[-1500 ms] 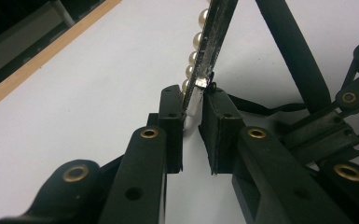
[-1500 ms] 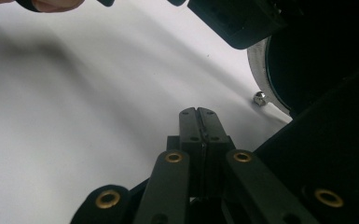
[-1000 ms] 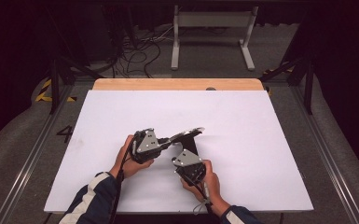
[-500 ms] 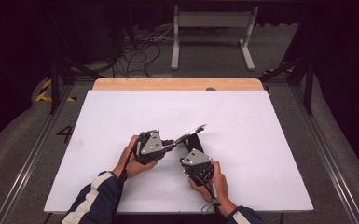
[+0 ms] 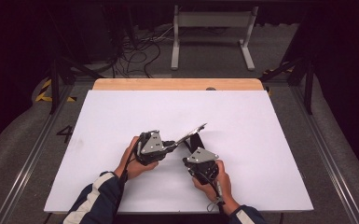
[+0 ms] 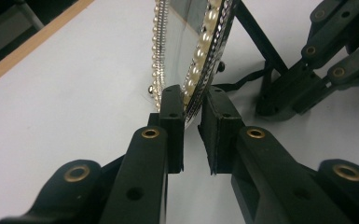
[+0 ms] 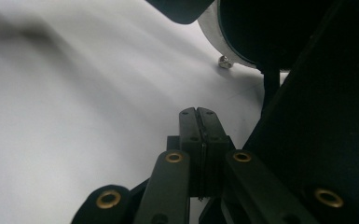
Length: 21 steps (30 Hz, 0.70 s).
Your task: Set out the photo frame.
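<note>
**Right gripper sliding toward four o'clock while the left keeps pinching the frame**

The left gripper [image 5: 170, 145] is staying where it was a second ago, its jaws pinching the bottom edge of a pearl-trimmed picture frame [image 5: 192, 133], seen edge-on in the left gripper view [image 6: 207, 51]. The frame is standing tilted near the middle of the white table [image 5: 261, 121], leaning away toward one o'clock from the left gripper, with its black stand [image 5: 196, 141] propped behind it. Its place and tilt are matching the earlier pictures.

The right gripper [image 5: 192, 163] is the part that differs: a second ago it was sitting closer to the left gripper, and it is now lying a little farther toward four o'clock in the high view, just beside the stand. Its jaws are pressed together with nothing between them [image 7: 198, 122]. In the right gripper view the dark back of the frame [image 7: 256, 32] is looming at one o'clock, and the stand [image 7: 317, 112] is crossing at three o'clock, close beside the closed jaws
</note>
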{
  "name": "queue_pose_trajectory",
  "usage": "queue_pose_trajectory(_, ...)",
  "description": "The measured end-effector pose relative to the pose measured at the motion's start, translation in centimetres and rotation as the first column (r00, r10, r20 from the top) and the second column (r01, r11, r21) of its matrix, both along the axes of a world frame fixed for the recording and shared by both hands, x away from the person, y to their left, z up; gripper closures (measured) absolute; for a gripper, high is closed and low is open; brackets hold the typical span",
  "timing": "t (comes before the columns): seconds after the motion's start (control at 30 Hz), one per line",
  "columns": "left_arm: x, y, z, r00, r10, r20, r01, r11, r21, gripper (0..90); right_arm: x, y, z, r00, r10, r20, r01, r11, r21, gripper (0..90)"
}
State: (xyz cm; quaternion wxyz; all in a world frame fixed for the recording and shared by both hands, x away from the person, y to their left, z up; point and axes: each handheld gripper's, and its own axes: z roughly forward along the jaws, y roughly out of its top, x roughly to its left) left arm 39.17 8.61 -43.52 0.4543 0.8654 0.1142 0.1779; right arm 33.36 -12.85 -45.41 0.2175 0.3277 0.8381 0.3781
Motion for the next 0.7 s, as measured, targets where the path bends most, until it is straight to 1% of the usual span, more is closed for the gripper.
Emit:
queue_pose_trajectory(0.03,0.0,-0.1,-0.1,1.0000,-0.002,-0.008,0.002,1.0000,0.000,79.0,0.0,-0.1,0.0,1.0000,-0.002,-0.002,0.002,1.0000,0.001,90.0)
queue_pose_trajectory(0.07,0.1,-0.2,-0.2,1.0000,-0.003,-0.005,0.003,1.0000,0.007,79.1,0.0,-0.4,0.0,1.0000,-0.009,-0.003,0.009,1.0000,0.002,90.0)
queue_pose_trajectory(0.2,0.1,-0.6,-0.3,0.9997,-0.025,-0.008,0.025,0.9997,0.003,78.5,0.0,-1.1,0.1,0.9997,-0.022,-0.009,0.022,0.9997,0.010,90.0)
queue_pose_trajectory(0.33,0.2,-1.0,-0.3,0.9991,-0.042,-0.008,0.042,0.9991,-0.002,78.0,0.1,-1.7,0.1,0.9995,-0.031,-0.007,0.031,0.9995,0.004,90.0)
queue_pose_trajectory(0.37,0.1,-1.0,-0.3,0.9990,-0.044,-0.009,0.044,0.9990,-0.002,77.3,0.2,-2.0,0.0,0.9995,-0.030,-0.003,0.030,0.9995,0.008,90.0)
queue_pose_trajectory(0.5,0.2,-1.3,-0.3,0.9987,-0.050,-0.006,0.050,0.9987,-0.002,76.4,0.2,-2.5,0.0,0.9995,-0.029,-0.007,0.029,0.9994,0.021,90.0)
queue_pose_trajectory(0.6,0.2,-1.5,-0.3,0.9985,-0.054,-0.004,0.054,0.9985,0.000,75.6,0.2,-2.8,0.0,0.9997,-0.025,-0.006,0.025,0.9996,0.016,90.0)
queue_pose_trajectory(0.7,0.3,-1.7,-0.4,0.9983,-0.057,-0.012,0.057,0.9984,0.001,73.6,0.3,-3.1,0.0,0.9996,-0.026,-0.010,0.026,0.9996,0.013,90.0)
